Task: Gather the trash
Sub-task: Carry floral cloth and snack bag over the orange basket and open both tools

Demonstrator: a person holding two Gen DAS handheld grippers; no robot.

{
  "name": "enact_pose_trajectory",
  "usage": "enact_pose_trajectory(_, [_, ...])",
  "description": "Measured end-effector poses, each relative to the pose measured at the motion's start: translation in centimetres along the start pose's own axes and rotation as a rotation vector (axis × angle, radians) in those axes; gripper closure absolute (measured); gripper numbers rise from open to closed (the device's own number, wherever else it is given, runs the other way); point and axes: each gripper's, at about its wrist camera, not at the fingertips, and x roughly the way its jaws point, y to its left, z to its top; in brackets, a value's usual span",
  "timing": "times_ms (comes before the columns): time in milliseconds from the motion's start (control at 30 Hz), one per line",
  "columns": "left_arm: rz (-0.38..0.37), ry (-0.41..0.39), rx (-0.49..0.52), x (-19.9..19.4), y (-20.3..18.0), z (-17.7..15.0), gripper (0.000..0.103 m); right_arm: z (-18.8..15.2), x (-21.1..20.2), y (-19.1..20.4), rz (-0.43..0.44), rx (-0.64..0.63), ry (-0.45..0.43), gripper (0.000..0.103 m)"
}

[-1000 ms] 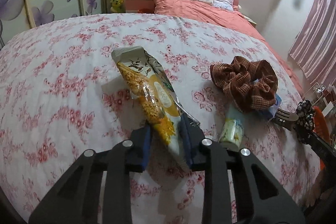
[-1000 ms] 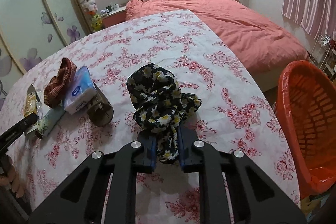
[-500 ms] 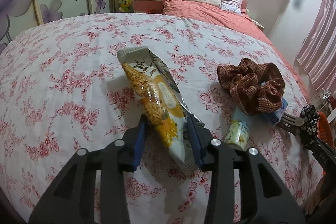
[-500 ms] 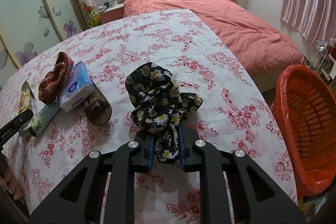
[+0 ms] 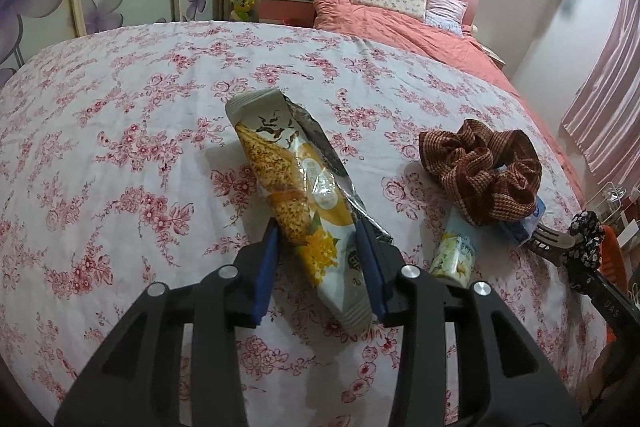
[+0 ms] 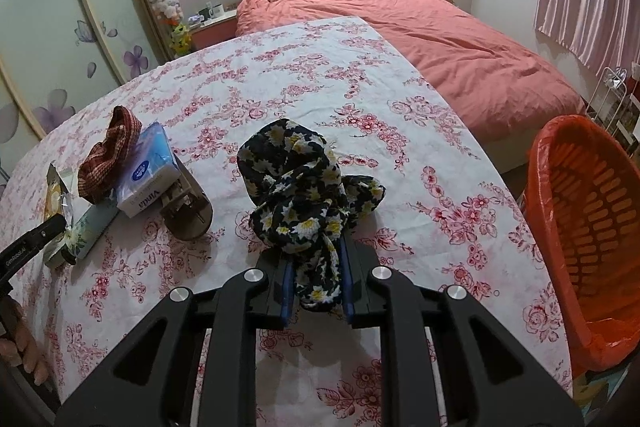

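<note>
A long yellow-and-grey snack wrapper lies on the floral tablecloth. My left gripper is open, its blue pads on either side of the wrapper's near end. My right gripper is shut on a black daisy-print scrunchie, held just above the cloth. An orange bin with a liner stands off the table's right edge. The wrapper also shows at the far left of the right wrist view.
A brown checked scrunchie lies on a blue tissue pack. A small floral packet and a brown hair clip lie beside them. A pink bed stands beyond the table.
My left gripper has opened wider and moved forward along the wrapper. My right gripper has held the daisy scrunchie and shifted slightly.
</note>
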Motion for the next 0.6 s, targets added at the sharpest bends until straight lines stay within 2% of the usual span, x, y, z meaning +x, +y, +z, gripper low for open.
enact_pose_trajectory(267, [-0.004,0.000,-0.004,0.0,0.0,0.1,0.064,0.0,0.0,-0.1,0.013,0.010,-0.001,0.085])
enact_pose_trajectory(400, [-0.056,-0.003,-0.014,0.0,0.3,0.2,0.077,0.0,-0.1,-0.2,0.012,0.010,-0.004,0.087])
enact_pose_trajectory(600, [-0.056,-0.047,0.039,-1.4,-0.7,0.3,0.088,-0.2,-1.3,-0.7,0.046,0.016,-0.044,0.091])
